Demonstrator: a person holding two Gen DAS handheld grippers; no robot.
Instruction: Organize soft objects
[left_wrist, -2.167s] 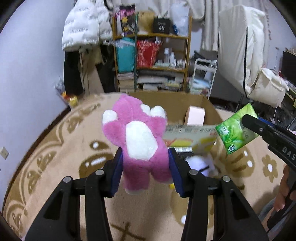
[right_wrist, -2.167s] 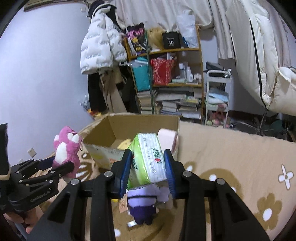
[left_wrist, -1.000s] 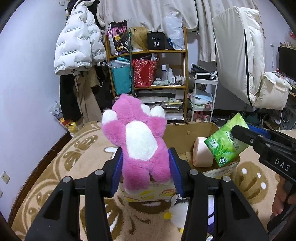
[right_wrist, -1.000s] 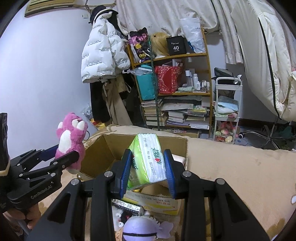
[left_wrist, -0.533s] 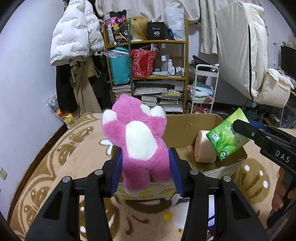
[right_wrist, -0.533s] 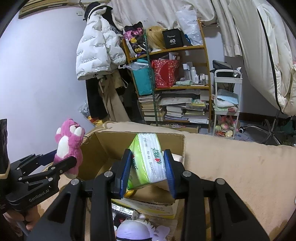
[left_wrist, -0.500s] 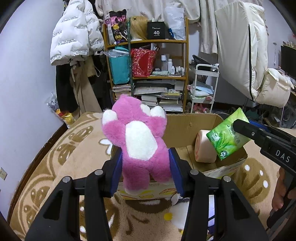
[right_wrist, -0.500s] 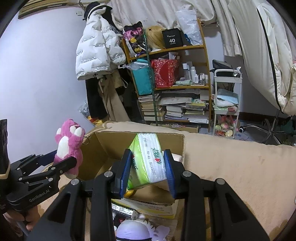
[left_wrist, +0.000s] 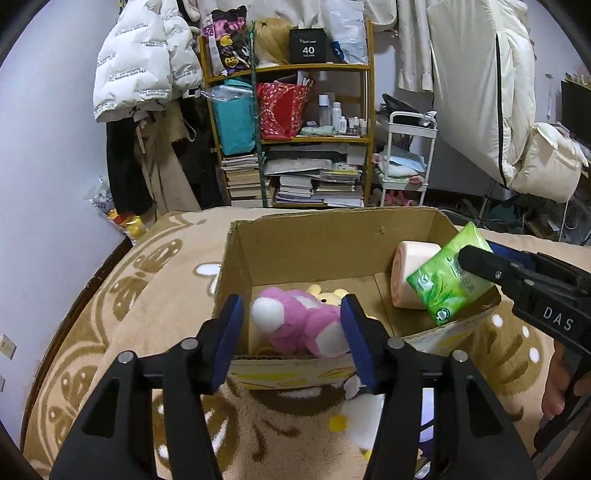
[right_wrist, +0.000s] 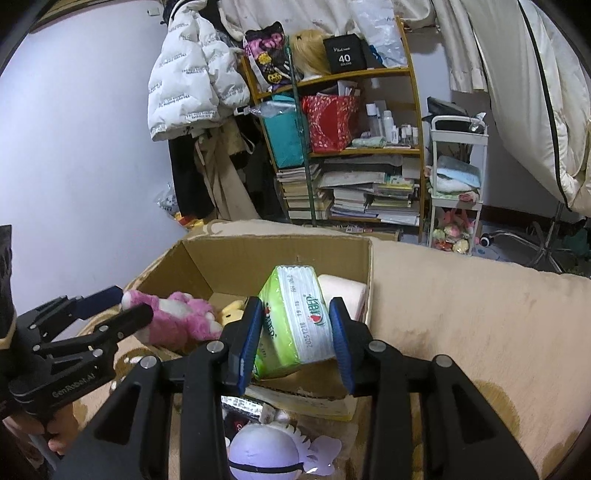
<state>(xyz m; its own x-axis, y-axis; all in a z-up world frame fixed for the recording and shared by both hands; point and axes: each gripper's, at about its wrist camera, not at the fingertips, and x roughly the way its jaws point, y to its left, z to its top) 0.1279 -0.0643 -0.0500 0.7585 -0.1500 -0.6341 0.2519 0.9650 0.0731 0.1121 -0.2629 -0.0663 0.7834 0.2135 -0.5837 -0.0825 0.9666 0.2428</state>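
My left gripper (left_wrist: 291, 334) is open above the near edge of a cardboard box (left_wrist: 332, 236). The pink plush bear (left_wrist: 299, 323) lies inside the box on its side, free of the pads, next to a small yellow plush (left_wrist: 327, 297). In the right wrist view the bear (right_wrist: 177, 319) lies beside the left gripper (right_wrist: 120, 304). My right gripper (right_wrist: 295, 325) is shut on a green tissue pack (right_wrist: 297, 325), held over the box's right side (right_wrist: 369, 266). The pack also shows in the left wrist view (left_wrist: 448, 278), by a pink roll (left_wrist: 412, 278).
A purple plush (right_wrist: 266, 452) and a white plush (left_wrist: 364, 421) lie on the patterned rug (left_wrist: 110, 325) in front of the box. A cluttered shelf (left_wrist: 295, 136), a white cart (left_wrist: 406, 158) and hanging coats (left_wrist: 140, 59) stand behind.
My left gripper opened and the pink bear dropped into the box, where it lies on its side. Both grippers moved closer over the box. The right gripper still holds the tissue pack.
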